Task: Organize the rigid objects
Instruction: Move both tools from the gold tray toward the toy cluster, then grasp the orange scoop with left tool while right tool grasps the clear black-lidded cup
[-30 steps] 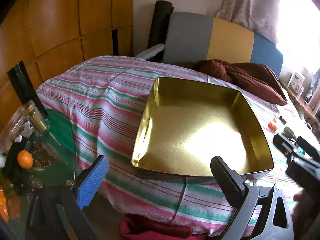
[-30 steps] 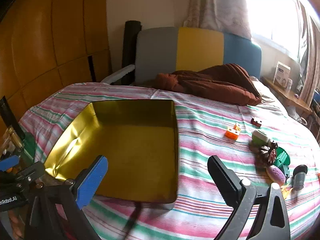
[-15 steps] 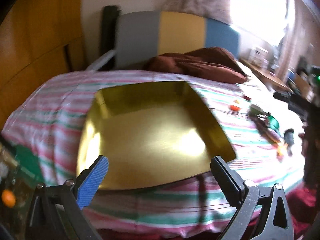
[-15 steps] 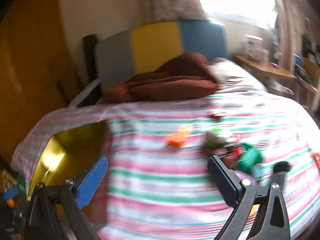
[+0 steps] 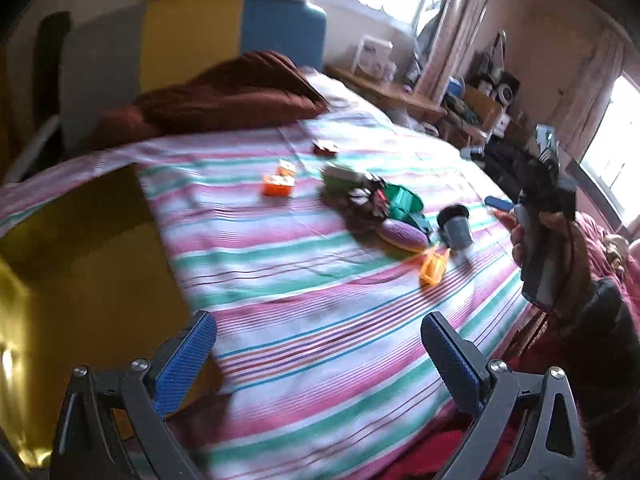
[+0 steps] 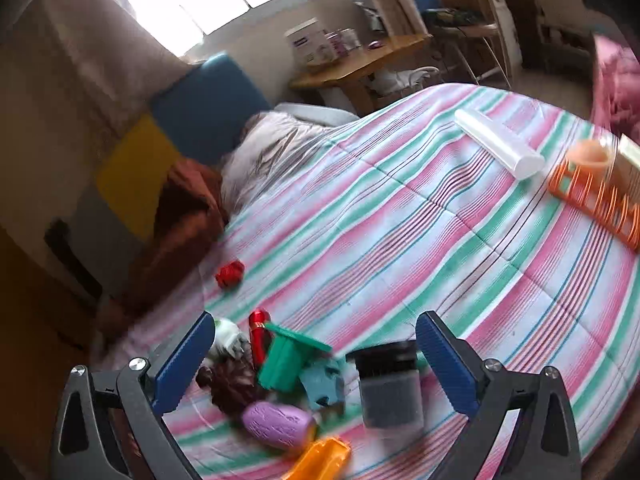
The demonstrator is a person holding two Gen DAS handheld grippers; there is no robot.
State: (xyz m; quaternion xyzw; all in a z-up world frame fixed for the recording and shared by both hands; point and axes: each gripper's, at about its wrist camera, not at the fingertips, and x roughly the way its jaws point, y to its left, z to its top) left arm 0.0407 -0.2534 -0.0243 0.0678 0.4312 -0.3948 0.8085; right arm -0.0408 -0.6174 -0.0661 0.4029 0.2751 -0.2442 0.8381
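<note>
A gold tin tray lies on the striped bedspread at the left of the left wrist view. My left gripper hangs open and empty over bare bedspread just right of it. A cluster of small objects lies further right: an orange block, a green cup, a purple oval and a grey cylinder with a black cap. My right gripper is open low over this cluster, with the green cup and grey cylinder between its fingers. Nothing is gripped.
A white tube and an orange rack lie on the far right of the bed. A small red piece sits apart. A brown blanket is heaped at the headboard. A hand holds the right gripper's handle.
Both grippers have swung right, away from the gold tray. The right gripper has come down close over the cluster of small objects. Both have stayed open.
</note>
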